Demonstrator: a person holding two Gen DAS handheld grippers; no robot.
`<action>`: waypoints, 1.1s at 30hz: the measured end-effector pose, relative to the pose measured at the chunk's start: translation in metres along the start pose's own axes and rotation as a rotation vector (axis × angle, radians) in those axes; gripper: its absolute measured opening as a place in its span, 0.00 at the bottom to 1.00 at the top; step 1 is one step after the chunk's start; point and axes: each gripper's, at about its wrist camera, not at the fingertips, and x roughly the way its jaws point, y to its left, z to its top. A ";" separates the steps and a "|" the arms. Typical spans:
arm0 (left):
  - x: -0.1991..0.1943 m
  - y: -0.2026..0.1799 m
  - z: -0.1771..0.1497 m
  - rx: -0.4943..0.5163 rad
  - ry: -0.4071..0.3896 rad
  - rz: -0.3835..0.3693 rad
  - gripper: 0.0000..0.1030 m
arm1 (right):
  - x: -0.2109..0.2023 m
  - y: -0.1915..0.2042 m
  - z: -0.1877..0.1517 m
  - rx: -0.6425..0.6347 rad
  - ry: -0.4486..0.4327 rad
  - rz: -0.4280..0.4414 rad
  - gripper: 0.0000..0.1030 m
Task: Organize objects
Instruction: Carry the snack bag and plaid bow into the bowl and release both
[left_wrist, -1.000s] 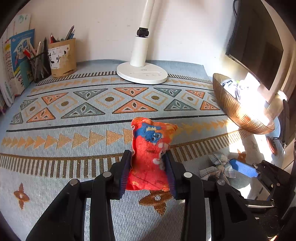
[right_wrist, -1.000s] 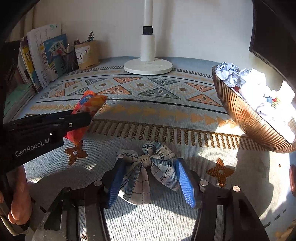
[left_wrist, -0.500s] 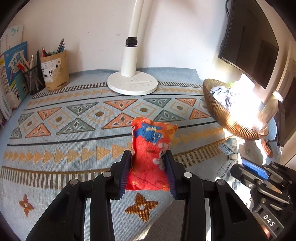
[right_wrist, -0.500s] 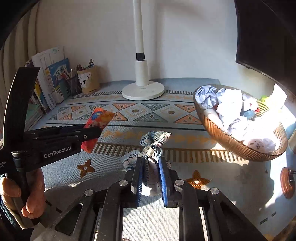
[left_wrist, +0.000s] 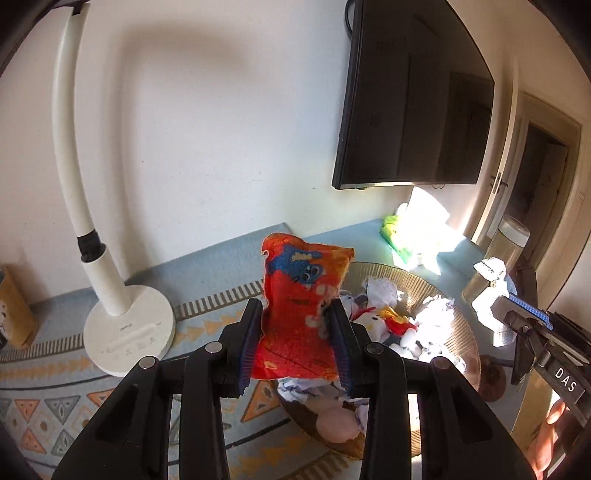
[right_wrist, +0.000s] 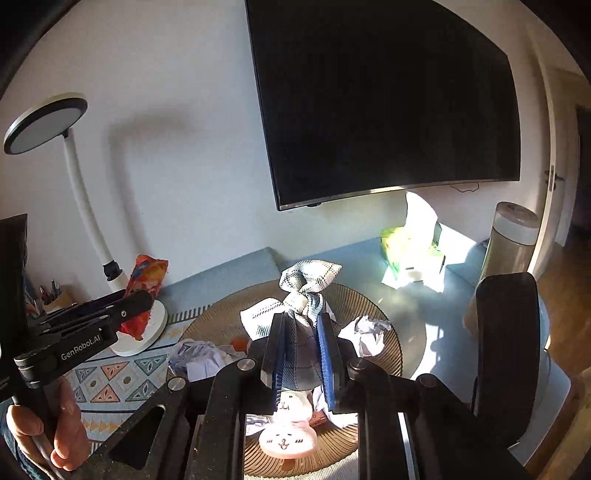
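Red pouch (left_wrist: 299, 314) — pinched in left jaws | plaid bow (right_wrist: 304, 302) — pinched in right jaws

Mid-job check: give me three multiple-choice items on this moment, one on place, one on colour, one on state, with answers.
1. Where is the plaid fabric bow?
A. on the patterned mat
B. above the ribbed brown basket
C. beside the white desk lamp

2. Main colour of the printed snack pouch?
A. green
B. white
C. orange-red

3. State of the left gripper?
A. shut on the pouch
B. open, holding nothing
C. resting on the mat

Answers: 1 B, the right gripper holds the bow with the basket's contents below it; 2 C, orange-red with a blue figure; 3 A, both fingers press the pouch's sides.
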 end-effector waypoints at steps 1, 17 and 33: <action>0.009 -0.005 0.003 0.007 0.005 -0.005 0.32 | 0.006 -0.004 0.002 0.011 0.007 -0.001 0.16; 0.030 -0.006 -0.008 -0.013 0.074 -0.074 0.84 | 0.030 -0.015 -0.020 0.036 0.112 0.001 0.39; -0.209 0.104 -0.079 -0.108 -0.156 0.333 0.84 | -0.054 0.153 -0.043 -0.182 0.040 0.294 0.39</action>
